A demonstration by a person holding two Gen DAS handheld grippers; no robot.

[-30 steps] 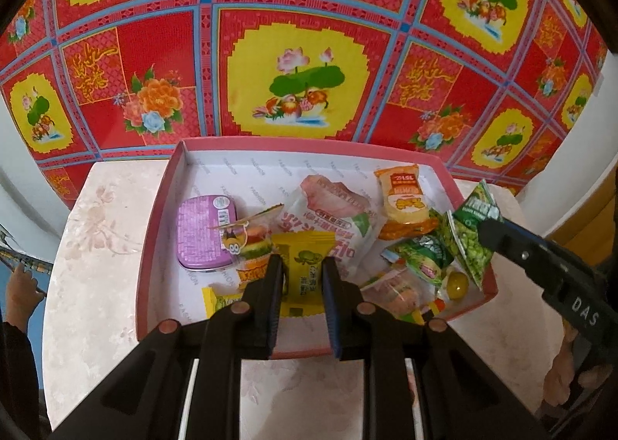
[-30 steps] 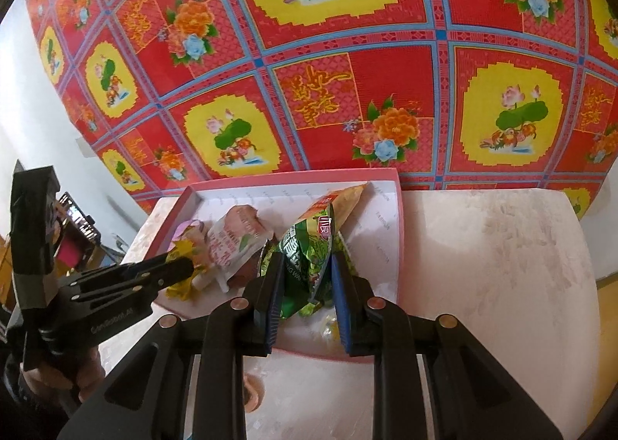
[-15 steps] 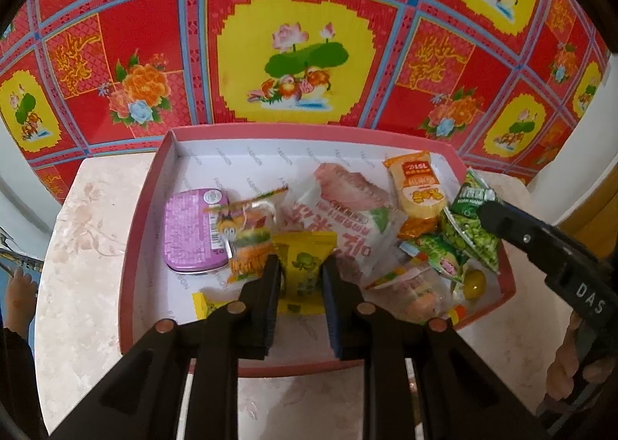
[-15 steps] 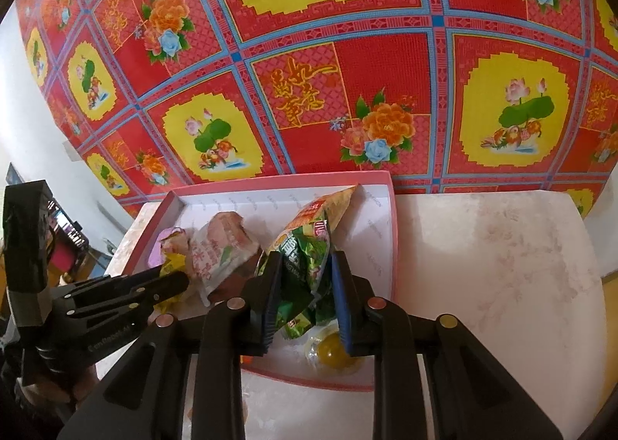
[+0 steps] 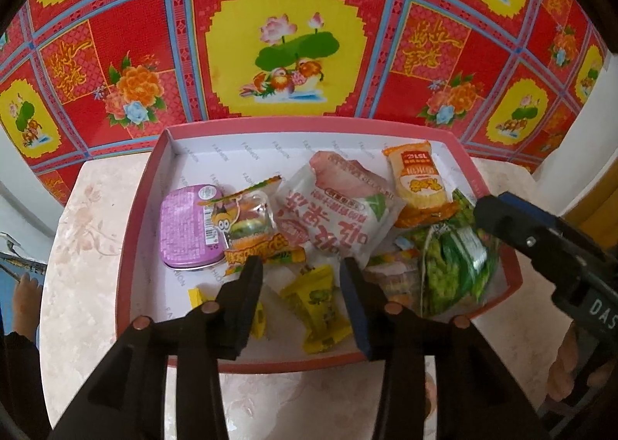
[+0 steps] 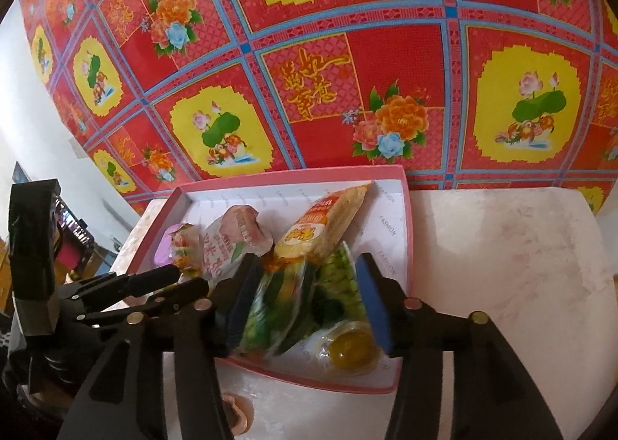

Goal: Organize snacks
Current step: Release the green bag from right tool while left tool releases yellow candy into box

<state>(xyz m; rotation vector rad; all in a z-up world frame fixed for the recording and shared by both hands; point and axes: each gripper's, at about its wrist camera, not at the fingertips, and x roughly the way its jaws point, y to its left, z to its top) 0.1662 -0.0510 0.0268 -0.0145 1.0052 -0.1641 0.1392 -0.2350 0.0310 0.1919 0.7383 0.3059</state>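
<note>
Snacks: the yellow candy packet [image 5: 318, 306] and green pea packets [image 6: 297, 301] now lie released near the box's [image 5: 127, 247] front edge, as left gripper [image 5: 301, 277] and right gripper [image 6: 305, 285] have just opened partway; both drops look done.

Bare floor along the box [image 5: 127, 266] left wall lies open; snack packets [image 5: 340, 216] crowd its right half.
</note>
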